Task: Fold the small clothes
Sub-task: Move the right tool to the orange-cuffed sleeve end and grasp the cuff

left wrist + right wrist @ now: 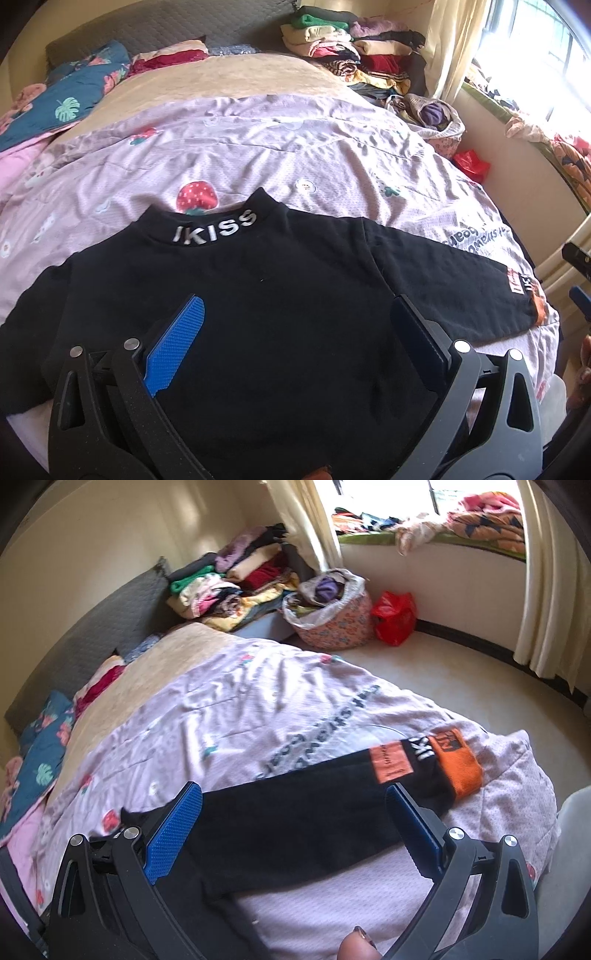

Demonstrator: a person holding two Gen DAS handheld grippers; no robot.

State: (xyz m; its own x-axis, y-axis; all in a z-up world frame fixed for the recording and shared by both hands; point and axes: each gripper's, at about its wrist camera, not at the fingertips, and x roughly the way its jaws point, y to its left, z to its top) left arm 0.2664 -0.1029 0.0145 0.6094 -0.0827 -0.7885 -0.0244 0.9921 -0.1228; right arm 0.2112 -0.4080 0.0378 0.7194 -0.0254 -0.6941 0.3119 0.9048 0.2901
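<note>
Left wrist view showed the left gripper (295, 325) with its jaws spread wide and nothing between them, poised over the chest of a black sweater (258, 295) that lay flat, front up, on a pink strawberry-print quilt (258, 147). The collar (216, 227), lettered in white, pointed away from the gripper toward the head of the bed, so the body's long axis ran straight ahead of the fingers. One sleeve (461, 273) stretched out to the right across the quilt, ending in an orange cuff (537, 314) near the bed's edge.

In the right wrist view the right gripper (295, 812) was also wide and empty, hanging just above that same sleeve (295, 812), which crossed between its blue pads (173, 834) from left to right. The orange cuff (458, 764) lay just beyond the right-hand finger.

The coming move seemed to turn on this: the sleeve ran crosswise to both grippers, and the right one was clearly nearer its outer end. A fold of the sleeve inward over the chest would most likely fall to the right gripper, closing on the cloth near the cuff and carrying it leftward, while the left one could pin the body. Folded clothes (236, 587) were stacked well apart, beyond the bed's far corner.
</note>
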